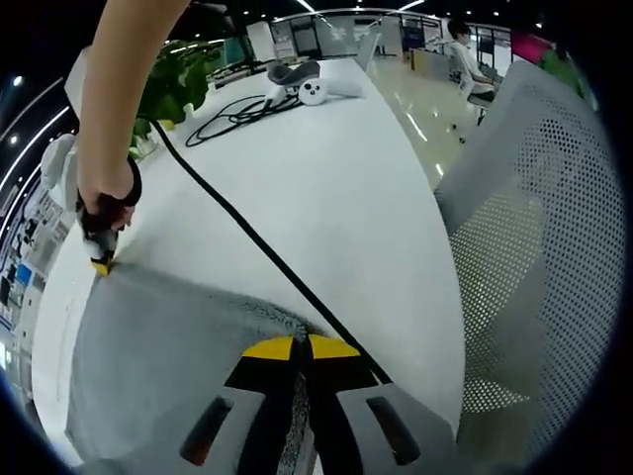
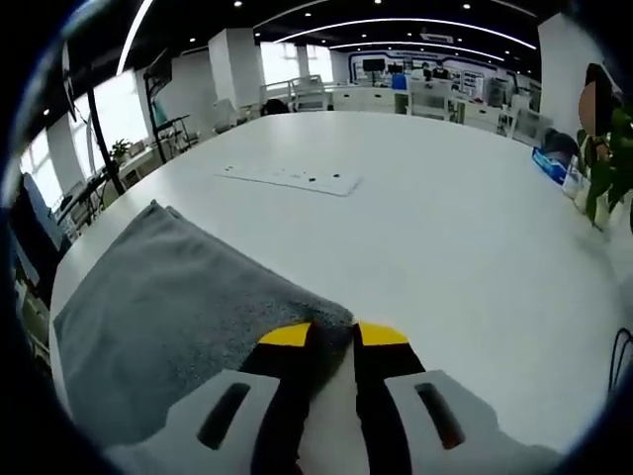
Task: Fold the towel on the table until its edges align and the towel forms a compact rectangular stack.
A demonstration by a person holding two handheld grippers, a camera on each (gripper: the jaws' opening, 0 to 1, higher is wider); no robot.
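A grey terry towel lies flat along the near edge of the white worktop. The left tool and right tool each pinch a towel corner, jaws closed.

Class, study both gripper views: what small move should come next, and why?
Probably lift both corners and carry them across to the far edge. The left claw and right claw each look closed on a corner of the grey towel, which lies flat on the white table.
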